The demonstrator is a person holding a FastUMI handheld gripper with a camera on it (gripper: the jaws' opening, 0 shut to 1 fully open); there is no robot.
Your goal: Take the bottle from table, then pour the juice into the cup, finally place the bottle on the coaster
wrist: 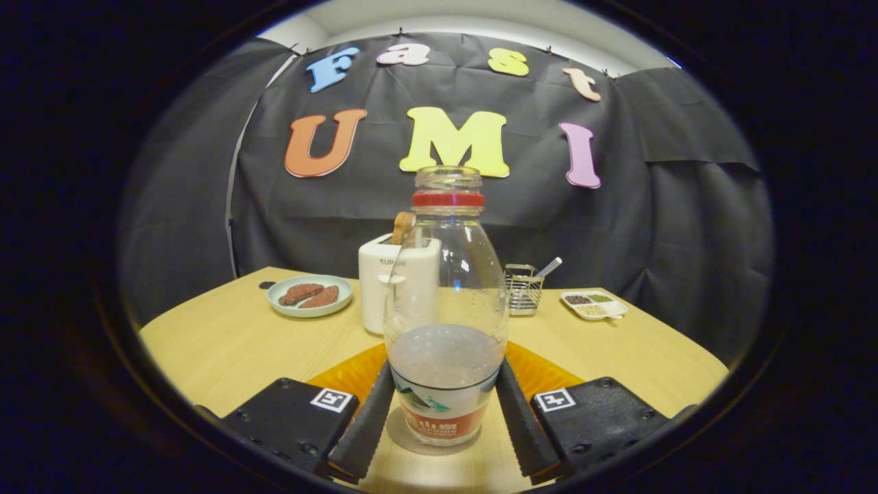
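One bottle (446, 302) — between two fingers (363, 429)

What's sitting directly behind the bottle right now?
Behind the bottle, held between the gripper fingers, stands a white toaster, partly covered. An orange coaster lies behind its base, its middle hidden.

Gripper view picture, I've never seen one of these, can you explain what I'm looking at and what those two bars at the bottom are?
The camera rides on a hand-held claw that a person carries, looking forward along its two fingers; those are the bars. They stand on either side of a clear glass bottle with a red neck band, uncapped and part full of pale liquid; whether they press it, I cannot tell. The bottle seems to stand on the wooden table, with an orange coaster just behind it. Further back are a white toaster, a pale green plate with brown pieces, a wire rack and a white divided dish.
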